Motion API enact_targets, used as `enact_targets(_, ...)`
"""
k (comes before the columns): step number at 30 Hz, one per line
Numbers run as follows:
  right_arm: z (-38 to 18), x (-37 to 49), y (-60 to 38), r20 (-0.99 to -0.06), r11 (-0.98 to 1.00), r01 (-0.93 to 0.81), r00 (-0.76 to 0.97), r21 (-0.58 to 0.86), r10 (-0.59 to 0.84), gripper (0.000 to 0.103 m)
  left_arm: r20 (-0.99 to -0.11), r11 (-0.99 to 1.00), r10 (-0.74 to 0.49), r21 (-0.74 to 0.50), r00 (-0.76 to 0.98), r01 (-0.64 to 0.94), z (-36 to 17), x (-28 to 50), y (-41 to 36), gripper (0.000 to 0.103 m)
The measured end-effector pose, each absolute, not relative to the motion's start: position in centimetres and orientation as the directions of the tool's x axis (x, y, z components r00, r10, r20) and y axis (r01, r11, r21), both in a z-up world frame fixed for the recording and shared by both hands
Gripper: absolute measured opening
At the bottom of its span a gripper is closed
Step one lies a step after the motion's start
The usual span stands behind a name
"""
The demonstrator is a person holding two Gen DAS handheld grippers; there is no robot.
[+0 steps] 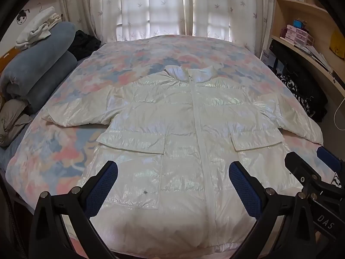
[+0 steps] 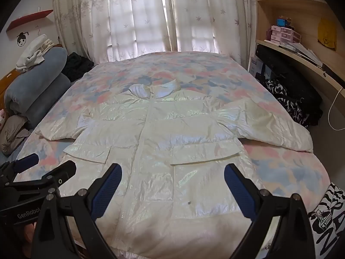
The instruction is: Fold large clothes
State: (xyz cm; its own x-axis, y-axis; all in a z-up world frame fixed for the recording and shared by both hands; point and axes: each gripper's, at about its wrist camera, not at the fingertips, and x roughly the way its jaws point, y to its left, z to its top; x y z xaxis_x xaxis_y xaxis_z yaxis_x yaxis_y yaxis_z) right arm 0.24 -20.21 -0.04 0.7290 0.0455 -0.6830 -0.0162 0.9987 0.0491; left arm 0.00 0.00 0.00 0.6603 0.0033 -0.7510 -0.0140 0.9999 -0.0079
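Lying flat beneath both parted claws (image 1: 172, 179), jacket (image 1: 183, 129)

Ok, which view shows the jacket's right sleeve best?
The right wrist view: the right sleeve lies whole, out to its cuff. In the left wrist view the sleeve sits squeezed at the frame's right edge.

Jacket (image 1: 172, 140) hem behind tongs; shelf (image 2: 301, 21) items blurred

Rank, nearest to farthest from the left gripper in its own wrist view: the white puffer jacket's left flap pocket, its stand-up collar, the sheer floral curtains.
From the left gripper:
1. Flap pocket, just ahead, left of the zip.
2. Stand-up collar, mid-bed, centre.
3. Floral curtains, beyond the bed's far edge.
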Motion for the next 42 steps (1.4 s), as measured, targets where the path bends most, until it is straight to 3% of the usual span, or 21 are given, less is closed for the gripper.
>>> enact_targets(42,-1.6,0.7,-20.2,-0.701,0.998,-0.016,0.711,0.060,0.053,0.097,-0.778,0.998,-0.044,-0.059,0.627,-0.004,-1.0,1.1,-0.2,0.101)
